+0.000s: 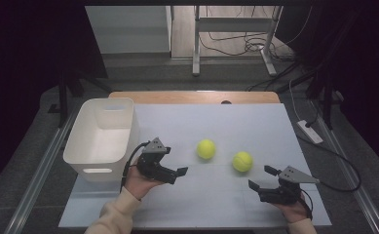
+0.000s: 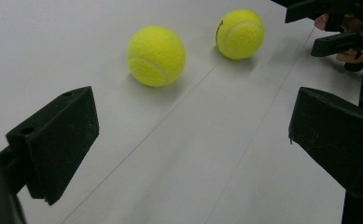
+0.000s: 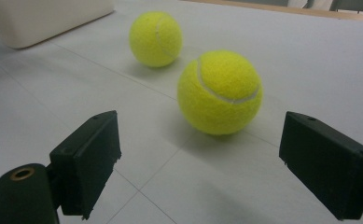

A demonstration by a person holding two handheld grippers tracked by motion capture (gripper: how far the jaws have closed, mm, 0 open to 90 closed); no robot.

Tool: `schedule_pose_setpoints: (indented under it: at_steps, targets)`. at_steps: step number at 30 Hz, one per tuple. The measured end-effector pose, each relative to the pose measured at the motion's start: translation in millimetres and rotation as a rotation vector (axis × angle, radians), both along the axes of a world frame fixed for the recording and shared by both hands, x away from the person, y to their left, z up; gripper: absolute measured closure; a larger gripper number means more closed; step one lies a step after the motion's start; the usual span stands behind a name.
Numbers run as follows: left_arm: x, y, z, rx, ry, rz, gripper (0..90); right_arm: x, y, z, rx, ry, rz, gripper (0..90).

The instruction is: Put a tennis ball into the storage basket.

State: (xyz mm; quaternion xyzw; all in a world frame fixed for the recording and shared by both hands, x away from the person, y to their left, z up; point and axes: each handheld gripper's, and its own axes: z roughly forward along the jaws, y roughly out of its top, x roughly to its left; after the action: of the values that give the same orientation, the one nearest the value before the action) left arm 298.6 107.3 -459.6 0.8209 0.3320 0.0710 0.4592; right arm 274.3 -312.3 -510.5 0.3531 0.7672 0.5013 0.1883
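Observation:
Two yellow tennis balls lie on the white table sheet [image 1: 216, 122]: one [image 1: 206, 149] near the middle, the other [image 1: 242, 161] to its right. My left gripper [image 1: 176, 169] is open and empty, a short way left of the middle ball. From the left gripper view [image 2: 195, 140], that ball [image 2: 156, 56] lies ahead and the second ball [image 2: 240, 33] beyond it. My right gripper [image 1: 261, 177] is open and empty, just right of and nearer than the right ball. In the right gripper view [image 3: 207, 161], that ball [image 3: 220, 92] sits close ahead of the jaws, with the other ball [image 3: 156, 38] behind it.
A white plastic bin [image 1: 102, 136] stands on the table's left side, just left of my left hand, and shows as the bin's corner [image 3: 44, 18] in the right gripper view. Beyond the table are a metal frame and cables [image 1: 236, 44] on the floor.

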Motion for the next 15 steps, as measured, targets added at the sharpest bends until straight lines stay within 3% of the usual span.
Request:
schedule_pose_setpoints:
  at_steps: [15]
  targets:
    - [15.5,-13.4,7.5,0.015,0.003,-0.022,2.1,-0.6,-0.4,-0.2,-0.005,-0.001,0.001,12.5]
